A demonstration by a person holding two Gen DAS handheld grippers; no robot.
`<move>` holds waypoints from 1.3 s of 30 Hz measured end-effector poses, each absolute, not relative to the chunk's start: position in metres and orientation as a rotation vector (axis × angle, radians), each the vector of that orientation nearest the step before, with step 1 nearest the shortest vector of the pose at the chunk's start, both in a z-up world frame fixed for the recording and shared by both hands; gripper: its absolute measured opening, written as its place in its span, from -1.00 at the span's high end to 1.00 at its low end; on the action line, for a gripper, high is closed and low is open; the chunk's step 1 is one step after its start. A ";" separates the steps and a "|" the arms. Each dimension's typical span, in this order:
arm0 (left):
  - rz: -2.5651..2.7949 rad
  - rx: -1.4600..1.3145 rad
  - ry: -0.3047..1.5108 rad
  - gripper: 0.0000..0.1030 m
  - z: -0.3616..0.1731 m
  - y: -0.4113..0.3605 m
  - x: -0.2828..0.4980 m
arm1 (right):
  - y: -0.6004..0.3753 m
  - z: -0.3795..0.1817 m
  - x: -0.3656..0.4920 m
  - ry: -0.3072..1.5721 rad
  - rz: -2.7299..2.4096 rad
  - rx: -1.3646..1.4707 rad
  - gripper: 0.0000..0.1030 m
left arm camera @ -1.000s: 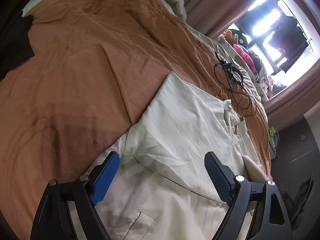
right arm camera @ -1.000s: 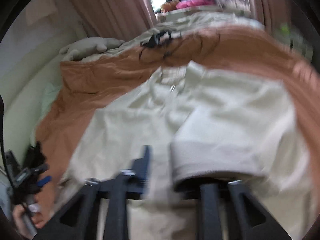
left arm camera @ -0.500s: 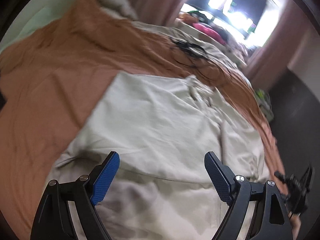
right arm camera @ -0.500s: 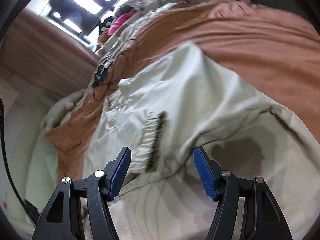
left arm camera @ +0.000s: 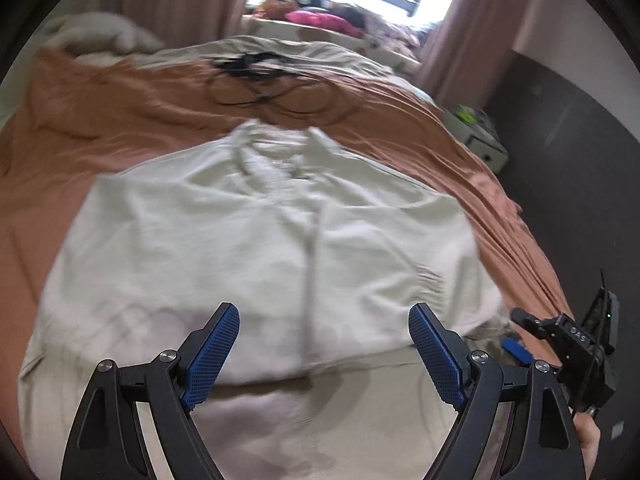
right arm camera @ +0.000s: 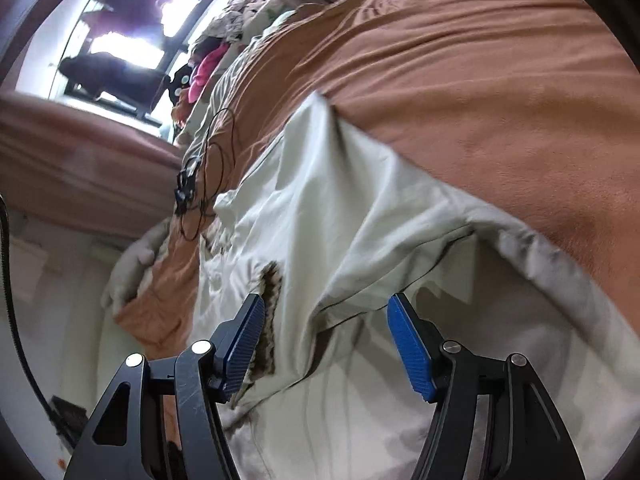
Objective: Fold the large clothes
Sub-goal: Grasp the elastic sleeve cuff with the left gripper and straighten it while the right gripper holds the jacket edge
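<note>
A cream jacket lies spread on the rust-orange bedspread, collar towards the window. My left gripper hovers open over the jacket's near middle, above the front seam, with nothing between its blue pads. In the right wrist view the same jacket shows a sleeve folded across the body, its gathered cuff with a dark lining beside the left pad. My right gripper stands open just above that folded cloth, pads apart from it. Its black body shows at the right edge of the left wrist view.
Black cables lie coiled on the bedspread beyond the collar. A pale cushion sits at the back left. Piled clothes lie under the bright window between curtains. Dark floor and a small box border the bed's right edge.
The right gripper let go of the folded sleeve, opened, rolled and sank towards the cloth. The left gripper, still open, swung from the jacket's left side to face its middle.
</note>
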State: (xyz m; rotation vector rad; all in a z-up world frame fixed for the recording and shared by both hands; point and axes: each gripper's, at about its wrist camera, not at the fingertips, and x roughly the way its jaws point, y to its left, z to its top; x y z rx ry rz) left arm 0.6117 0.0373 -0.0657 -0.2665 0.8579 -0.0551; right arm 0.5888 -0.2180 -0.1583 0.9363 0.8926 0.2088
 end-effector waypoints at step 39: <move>0.118 -0.137 0.934 0.31 -0.090 0.067 0.662 | -0.288 -0.219 0.598 0.851 0.057 1.310 0.67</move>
